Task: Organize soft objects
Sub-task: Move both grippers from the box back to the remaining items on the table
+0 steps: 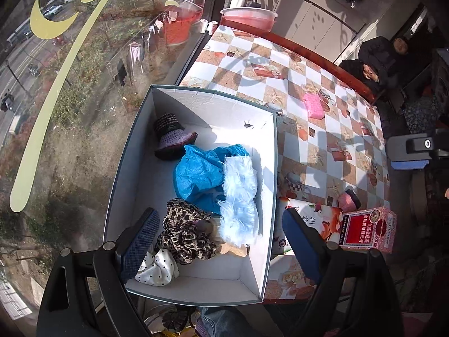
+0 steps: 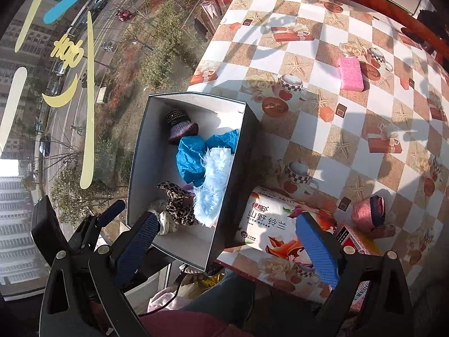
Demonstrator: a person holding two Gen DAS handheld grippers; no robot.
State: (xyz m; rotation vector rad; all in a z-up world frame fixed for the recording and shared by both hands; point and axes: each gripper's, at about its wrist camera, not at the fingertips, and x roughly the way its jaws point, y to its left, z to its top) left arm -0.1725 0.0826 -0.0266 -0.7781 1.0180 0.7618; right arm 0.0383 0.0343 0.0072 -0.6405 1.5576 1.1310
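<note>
Gathering the soft things in one container looks to be the point of this layout: a white-lined box stands at the table's window-side edge, near its front corner, and already holds a crocheted hat at its far end, a crumpled blue cloth in the middle, a pale blue fluffy piece along the table-side wall, and a leopard-print scrunchie lying on a polka-dot scrunchie at the near end. A tan soft item peeks out beneath the fluffy piece, too hidden to name. Packing them close together leaves the box floor by the window-side wall free, which I judge is room for what remains. Left out on the table are a pink knitted item near the front edge and a pink sponge well apart toward the middle, both likely next candidates. A tissue pack lies just beside the box's table-side wall, with a red-and-pink carton against it. The left gripper hangs over the near end of the box, jaws spread wide, with the scrunchies below and between them but not pressed by either pad. The right gripper points down across the box's near corner and the tissue pack, jaws likewise wide and gripping nothing.
</note>
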